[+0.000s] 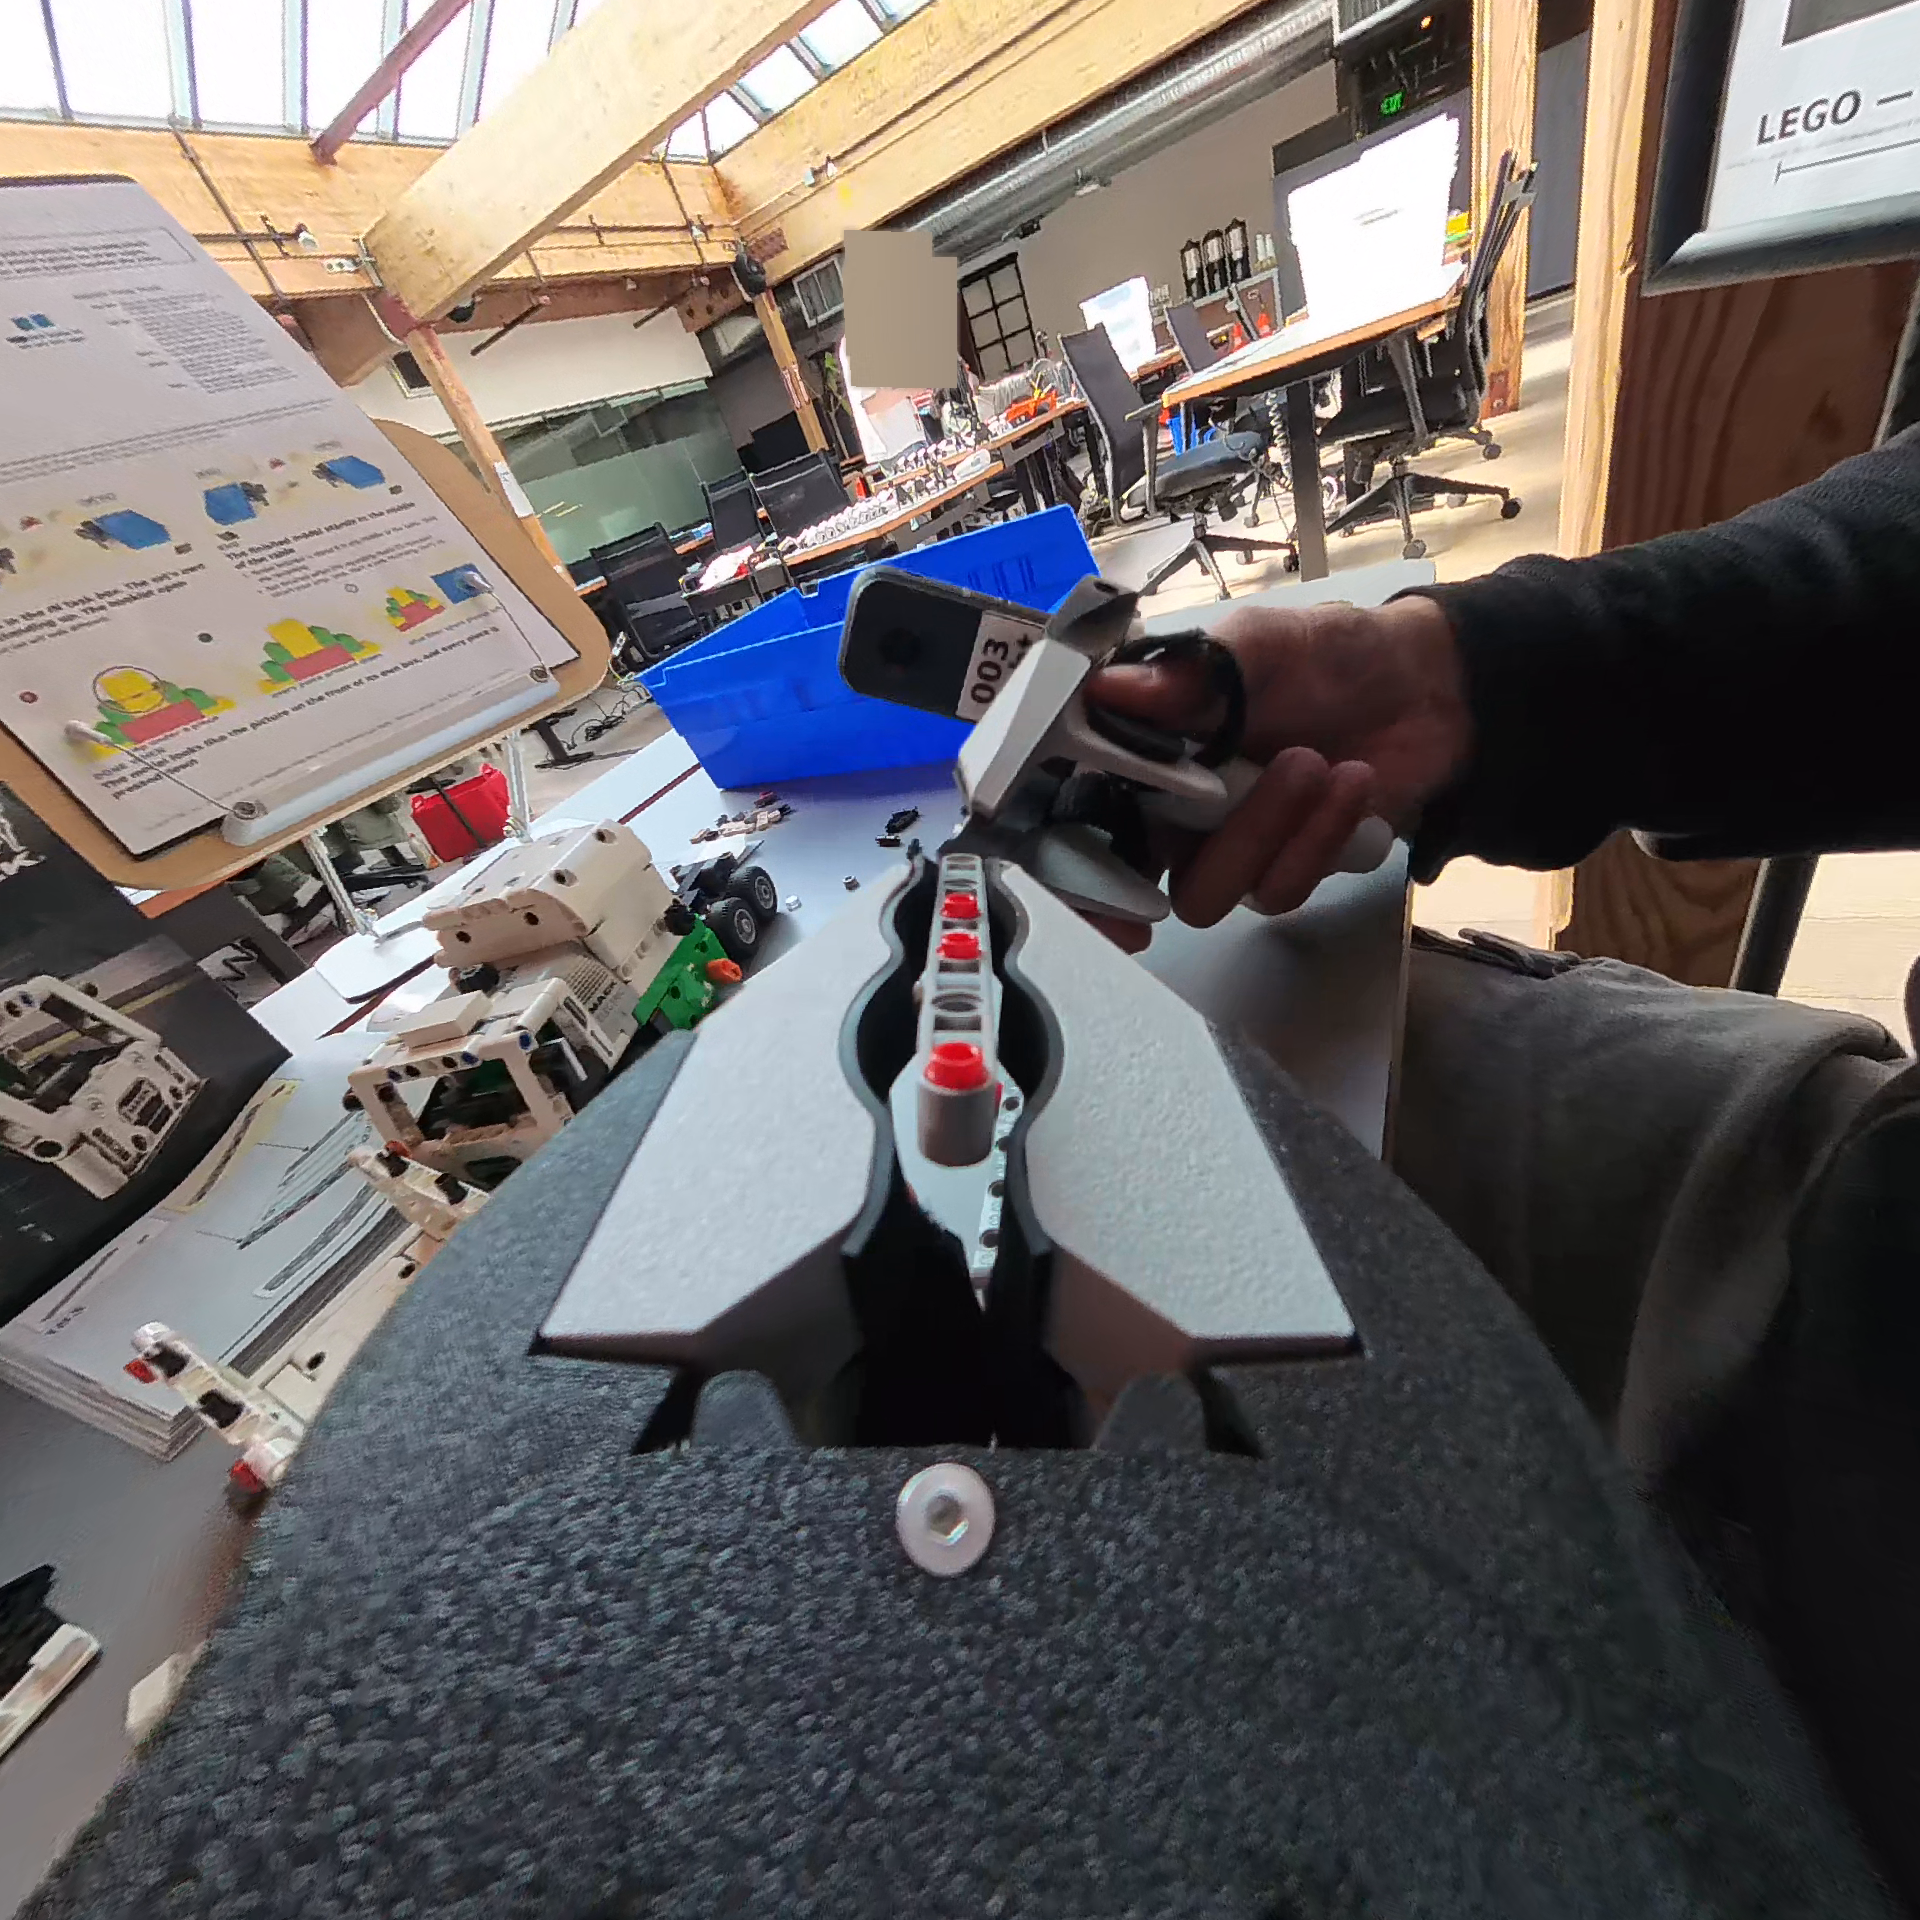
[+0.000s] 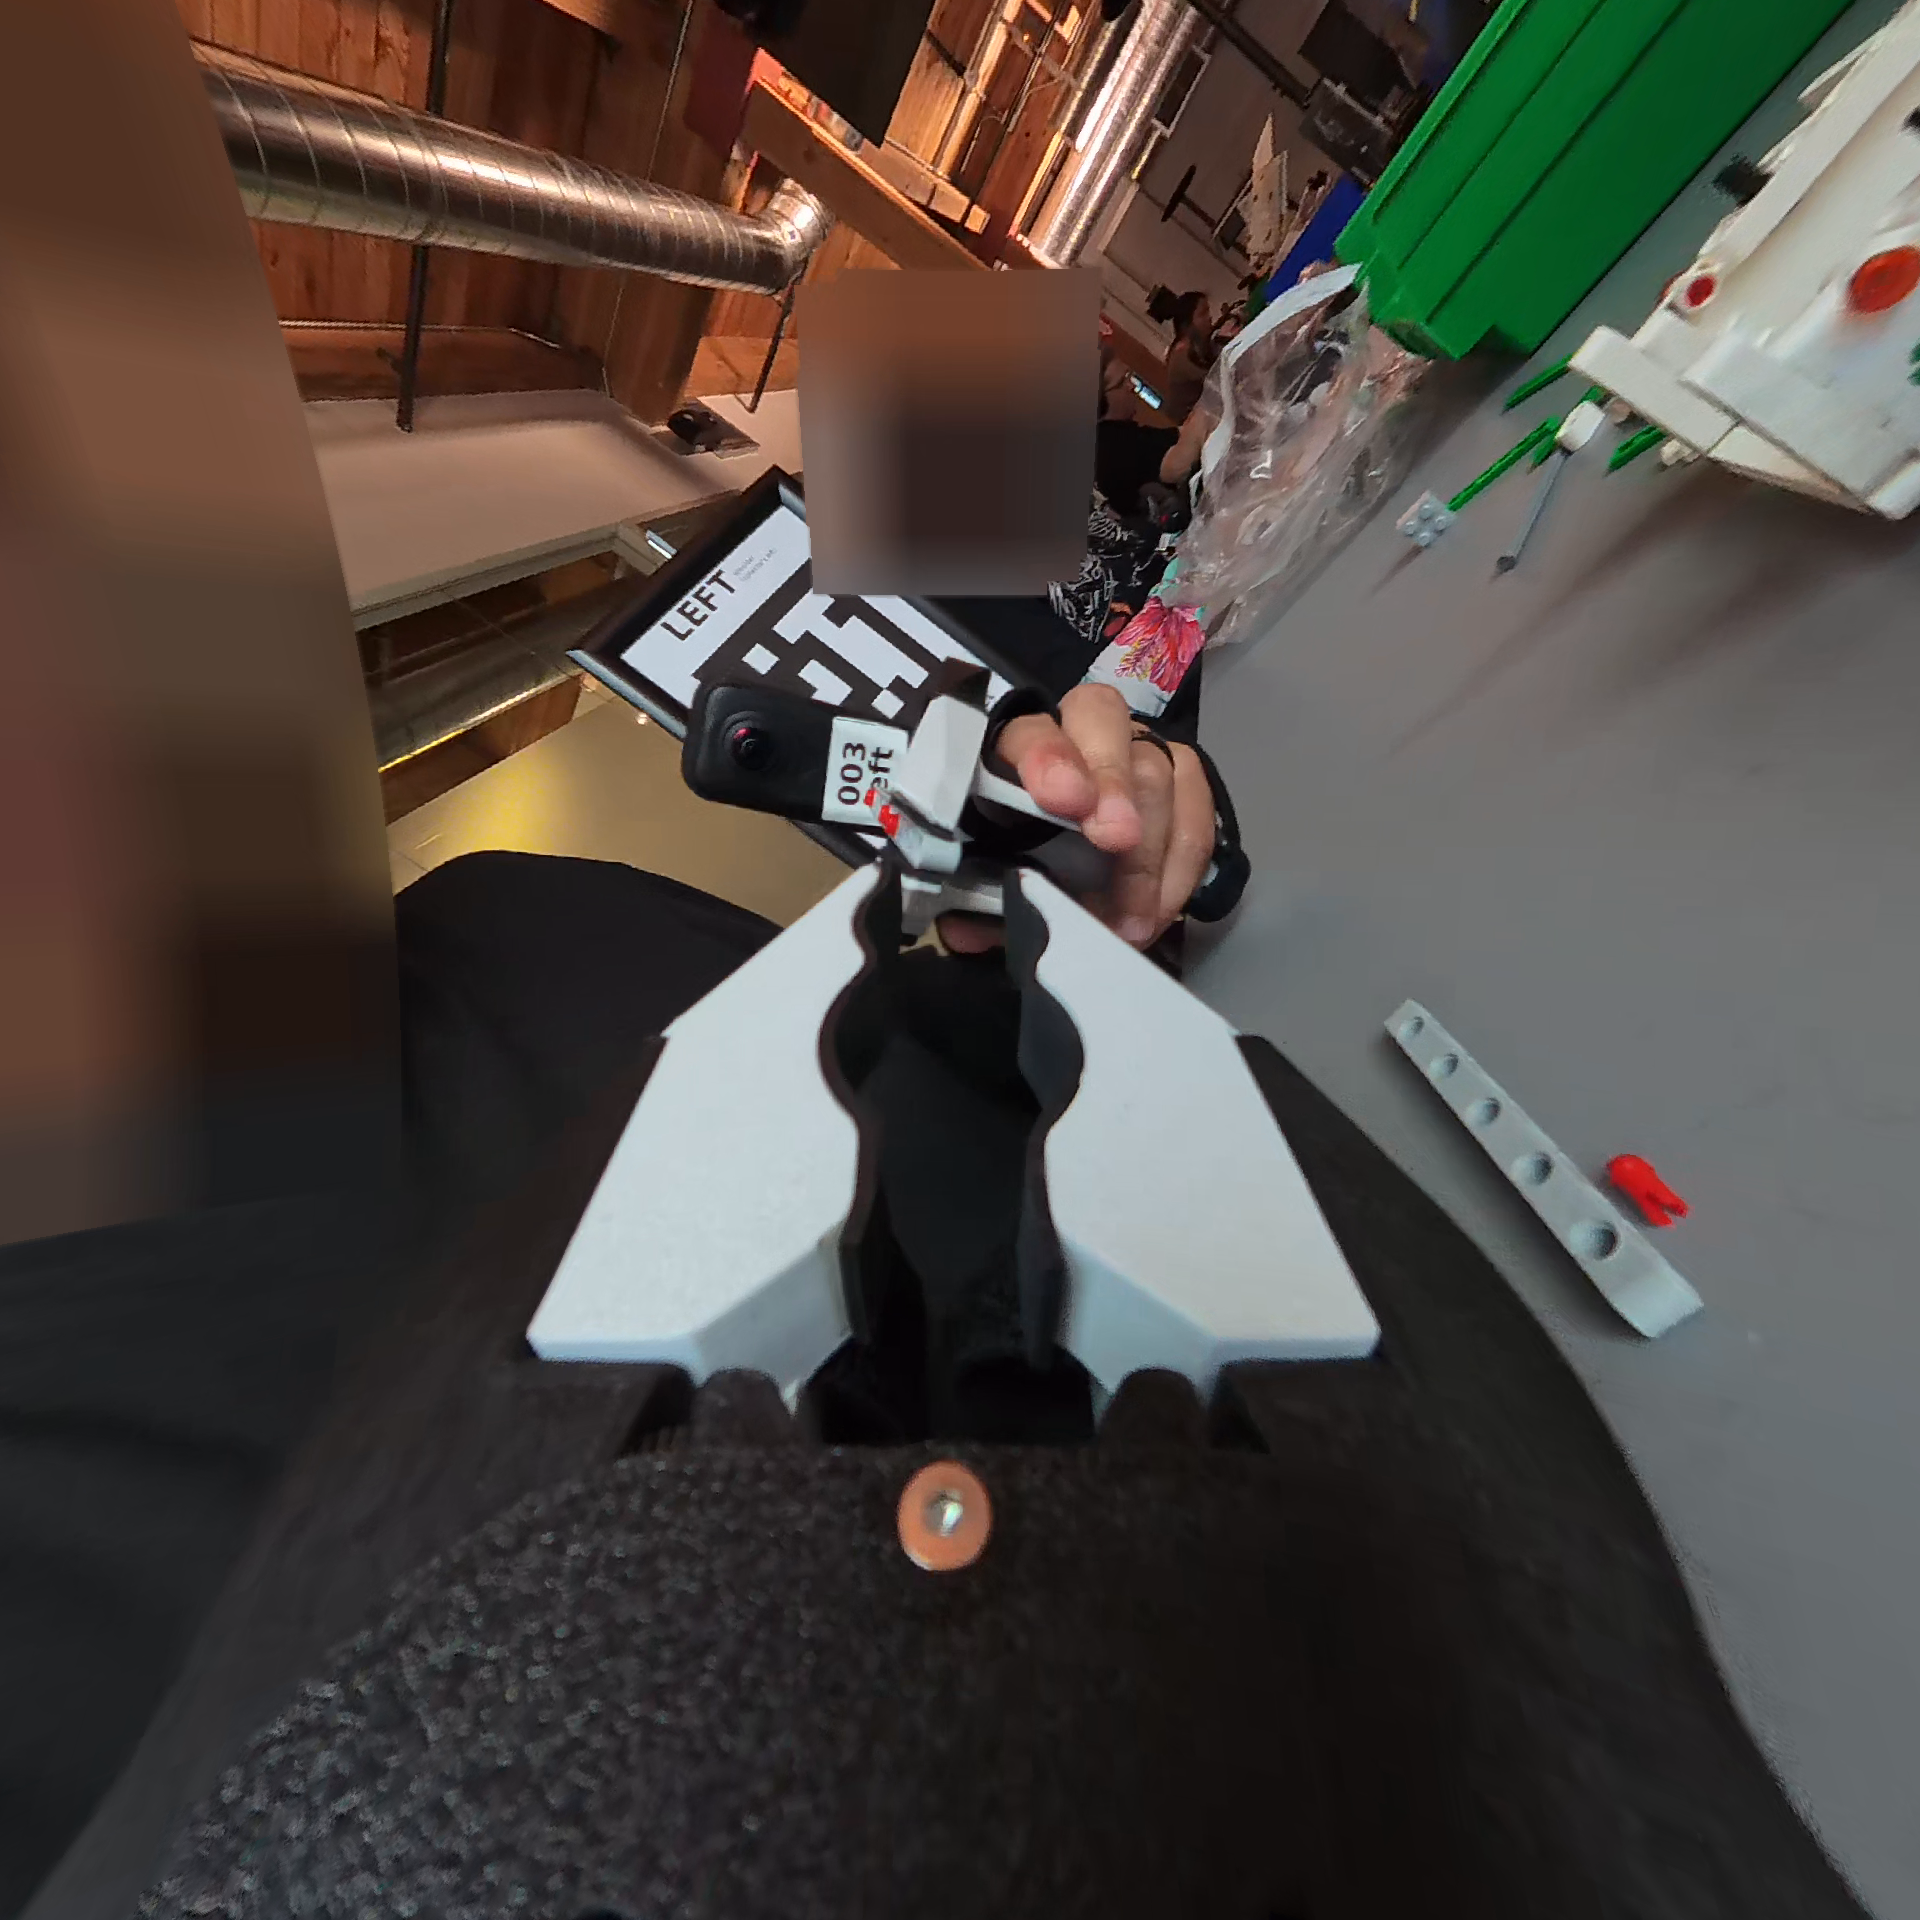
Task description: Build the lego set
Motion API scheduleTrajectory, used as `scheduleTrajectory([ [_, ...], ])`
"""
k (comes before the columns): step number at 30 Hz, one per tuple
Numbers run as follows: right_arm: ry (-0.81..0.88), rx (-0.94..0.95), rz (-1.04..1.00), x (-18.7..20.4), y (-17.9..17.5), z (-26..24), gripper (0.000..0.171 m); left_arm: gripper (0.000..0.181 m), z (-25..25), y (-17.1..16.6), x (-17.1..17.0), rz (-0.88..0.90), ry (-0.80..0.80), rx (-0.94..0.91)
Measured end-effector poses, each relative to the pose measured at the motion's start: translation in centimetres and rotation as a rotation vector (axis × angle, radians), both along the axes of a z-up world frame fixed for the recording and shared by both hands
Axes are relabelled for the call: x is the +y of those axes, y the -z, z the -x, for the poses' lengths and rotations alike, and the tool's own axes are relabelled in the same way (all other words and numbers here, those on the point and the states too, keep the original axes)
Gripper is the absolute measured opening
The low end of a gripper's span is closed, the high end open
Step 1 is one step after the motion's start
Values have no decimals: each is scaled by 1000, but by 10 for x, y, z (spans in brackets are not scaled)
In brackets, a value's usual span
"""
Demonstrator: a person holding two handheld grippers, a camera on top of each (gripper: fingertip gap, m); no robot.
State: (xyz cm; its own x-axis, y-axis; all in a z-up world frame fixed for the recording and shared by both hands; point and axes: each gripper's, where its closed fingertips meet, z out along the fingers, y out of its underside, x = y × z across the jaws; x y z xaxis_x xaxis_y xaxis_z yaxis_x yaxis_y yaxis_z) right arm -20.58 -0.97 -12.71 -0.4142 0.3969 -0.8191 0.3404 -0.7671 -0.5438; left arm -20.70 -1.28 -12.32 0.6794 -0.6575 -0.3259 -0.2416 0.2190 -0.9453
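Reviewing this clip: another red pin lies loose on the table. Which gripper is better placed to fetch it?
Right. The left gripper is shut on the grey beam with red pins, so it is occupied. The right gripper is empty at that beam's far end, and the loose red pin lies on its side of the table.

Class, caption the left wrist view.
Left claw grips a grey beam studded with red pins while the right claw meets its tip.

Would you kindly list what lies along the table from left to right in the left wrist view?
Dark box → white lego truck → black wheels → grey beam with red pins held in the left gripper → right gripper, at the beam's far tip.
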Motion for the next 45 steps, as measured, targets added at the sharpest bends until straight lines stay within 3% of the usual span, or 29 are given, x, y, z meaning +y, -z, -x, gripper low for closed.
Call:
scheduleTrajectory([
  [5, -57, 22, 55, -10, -2, 3, 0, 5, -3, 4, 0, -14, -7, 36],
  [13, -76, 45, 129, -12, -4, 2, 0, 5, -5, 3, -3, -17, 11, 32],
  [27, -47, 24, 79, -9, 1, 4, 0, 6, -3, 9, 0, 51, 10, 44],
  [31, 198, -108, -244, 36, 13, 8, 5, 6, 23, 19, 20, 89, -122, 95],
  [35, 559, -437, -920, 136, 44, -5, 16, 5, 66, 23, 40, 98, -283, 88],
  [38, 473, -575, -1012, 160, 66, 3, 22, 5, 82, 27, 44, 91, -305, 88],
  [45, 383, -626, -1196, 179, 95, 19, 12, 5, 79, 23, 38, 86, -231, 50],
])
